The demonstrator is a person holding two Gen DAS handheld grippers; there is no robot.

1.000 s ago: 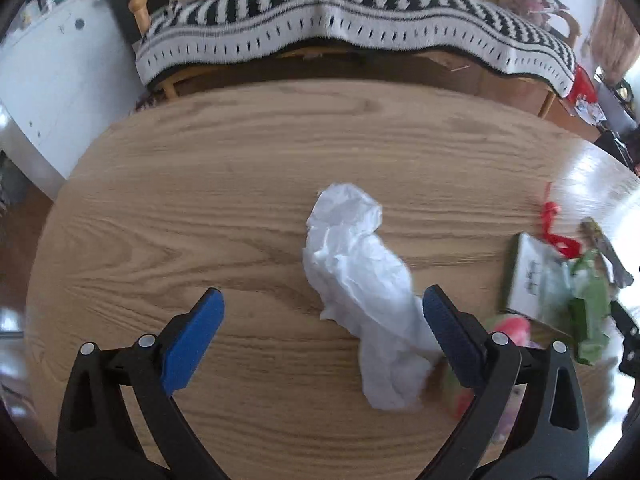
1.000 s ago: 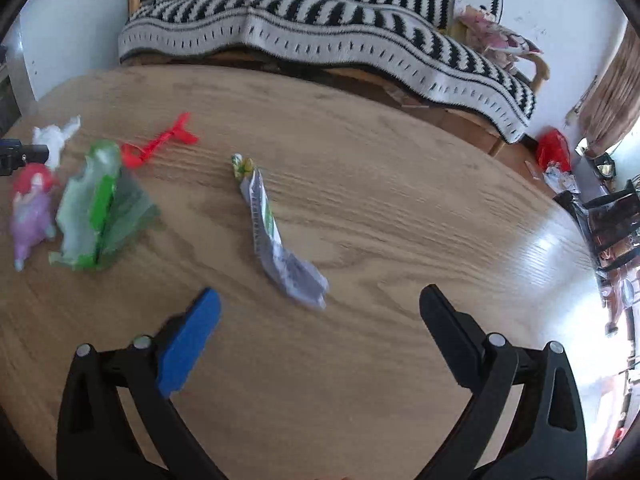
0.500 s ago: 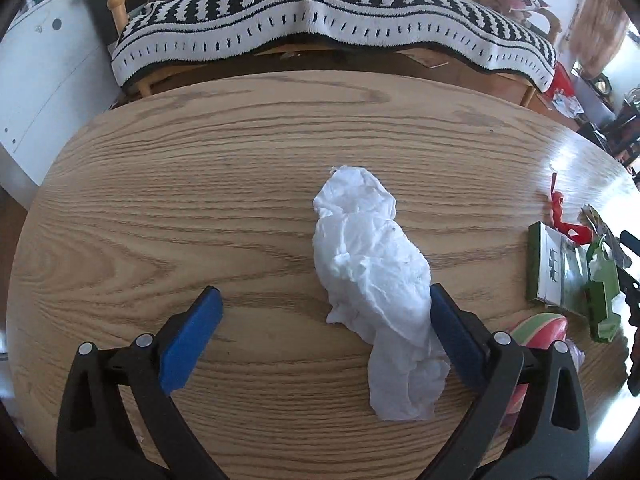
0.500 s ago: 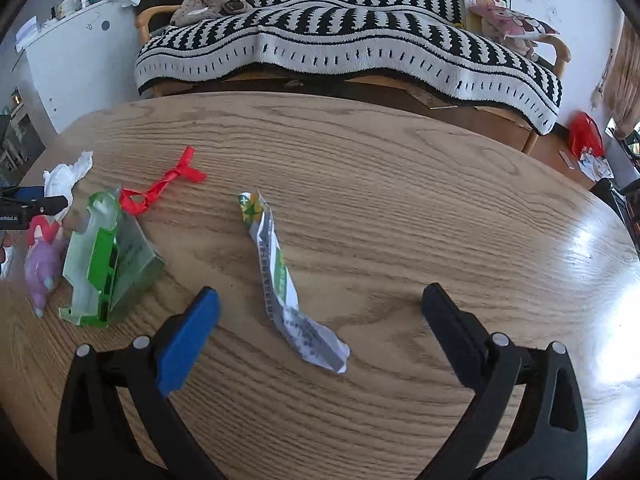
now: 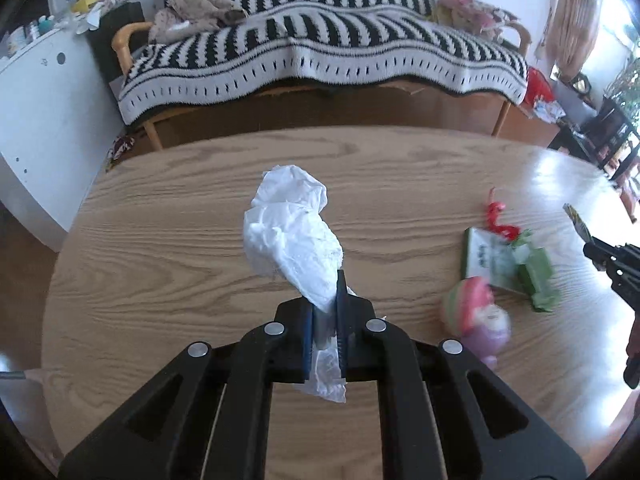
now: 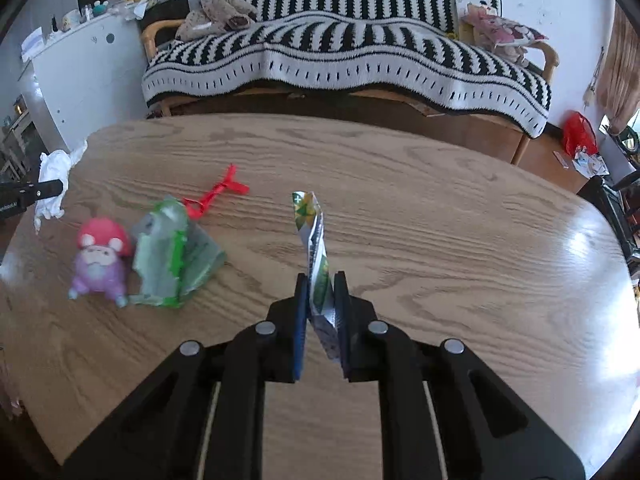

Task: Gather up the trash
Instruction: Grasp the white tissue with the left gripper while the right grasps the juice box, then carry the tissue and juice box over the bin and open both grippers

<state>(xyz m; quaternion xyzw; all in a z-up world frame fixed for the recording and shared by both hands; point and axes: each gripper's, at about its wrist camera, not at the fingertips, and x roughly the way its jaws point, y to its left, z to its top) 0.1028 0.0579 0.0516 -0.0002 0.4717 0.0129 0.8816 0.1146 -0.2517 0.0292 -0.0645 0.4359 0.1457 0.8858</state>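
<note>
My left gripper [image 5: 325, 312] is shut on a crumpled white tissue [image 5: 294, 236] and holds it above the wooden table [image 5: 160, 248]. My right gripper [image 6: 320, 304] is shut on a twisted silver-and-green snack wrapper [image 6: 314, 236] and holds it up off the table [image 6: 440, 240]. A torn green package [image 6: 172, 256] and a red ribbon [image 6: 216, 194] lie on the table left of the right gripper. The package [image 5: 512, 260] and ribbon [image 5: 498, 220] also show in the left wrist view. The tissue shows at the left edge of the right wrist view [image 6: 56, 180].
A pink and purple toy figure [image 6: 102, 260] stands beside the green package; it also shows in the left wrist view [image 5: 476, 316]. A sofa with a striped black-and-white blanket [image 6: 340, 56] stands behind the table. A white cabinet [image 5: 32, 128] is at the left.
Both grippers have closed, the left on the tissue and the right on the wrapper, and both pieces are lifted off the table. Both views have pulled up and back.
</note>
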